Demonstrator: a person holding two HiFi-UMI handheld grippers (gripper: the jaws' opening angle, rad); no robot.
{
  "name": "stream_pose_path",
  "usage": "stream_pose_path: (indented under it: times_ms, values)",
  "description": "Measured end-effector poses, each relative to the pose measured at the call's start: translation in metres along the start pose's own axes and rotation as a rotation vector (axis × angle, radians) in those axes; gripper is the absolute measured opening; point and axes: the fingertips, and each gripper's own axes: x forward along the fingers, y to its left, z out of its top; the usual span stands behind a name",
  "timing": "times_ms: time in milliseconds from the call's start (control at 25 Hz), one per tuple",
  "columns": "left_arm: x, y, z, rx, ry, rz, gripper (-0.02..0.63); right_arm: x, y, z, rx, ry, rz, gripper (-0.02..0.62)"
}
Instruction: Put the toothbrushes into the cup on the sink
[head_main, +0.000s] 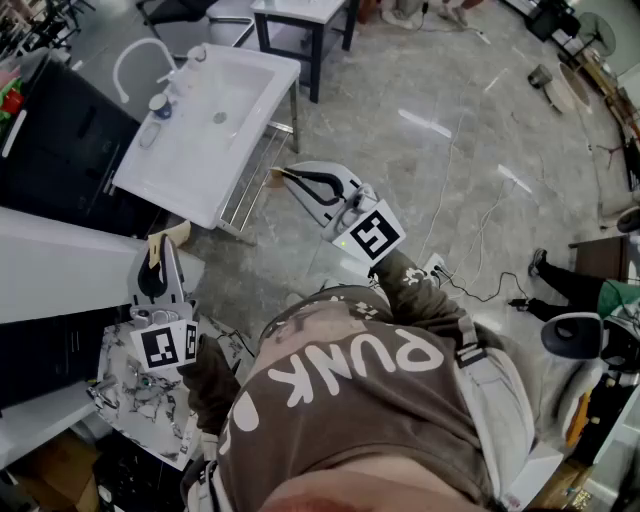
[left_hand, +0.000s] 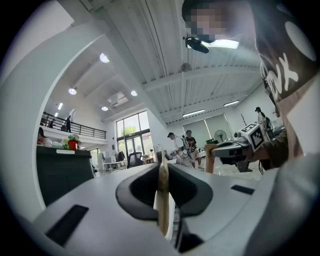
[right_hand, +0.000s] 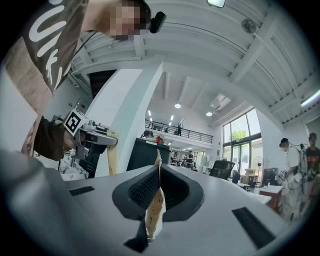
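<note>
**Holding both grippers clamped shut, clear of the sink**

Pinching a thin tan card (left_hand: 163, 200) edge-on between the closed jaws of the left gripper (head_main: 153, 258), raised above a marbled tabletop (head_main: 125, 400). Gripping a second, speckled tan card (right_hand: 154, 215) the same way in the right gripper (head_main: 283, 177), jaws pressed together on it, out over the grey stone floor (head_main: 450, 180). Pointing both tips toward the white sink (head_main: 170, 182), touching it with neither, and bringing the right gripper's tip just off the front corner. Spotting a small blue-topped cup (head_main: 160, 104) upright on the sink's ledge, just beside the curved white faucet (head_main: 135, 60). Noting a pale item lying next to that cup, too small to identify. Unable to make out any toothbrushes with certainty from these views.
</note>
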Motion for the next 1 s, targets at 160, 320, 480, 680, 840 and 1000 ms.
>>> stream_pose_path:
  times_ms: [160, 320, 480, 680, 840, 1000]
  values:
    - [0.001, -0.003, 0.001, 0.000, -0.001, 0.003, 0.041, -0.003, -0.003, 0.000, -0.002, -0.002, 0.001, 0.012]
    - [0.003, -0.007, 0.001, -0.001, 0.001, 0.004, 0.041, -0.007, -0.006, -0.003, 0.005, 0.002, -0.002, 0.012]
    - [0.007, -0.012, 0.001, 0.002, 0.004, 0.001, 0.041, -0.011, -0.013, -0.006, 0.032, -0.003, -0.013, 0.014]
    - [0.014, -0.019, 0.006, 0.009, 0.003, 0.000, 0.041, -0.017, -0.022, -0.007, 0.043, -0.014, -0.009, 0.015]
    - [0.022, -0.029, 0.010, 0.018, 0.005, 0.002, 0.041, -0.025, -0.032, -0.010, 0.035, -0.010, -0.006, 0.015]
    - [0.030, -0.042, 0.014, 0.031, 0.008, 0.007, 0.041, -0.032, -0.042, -0.010, 0.036, -0.028, 0.002, 0.014]
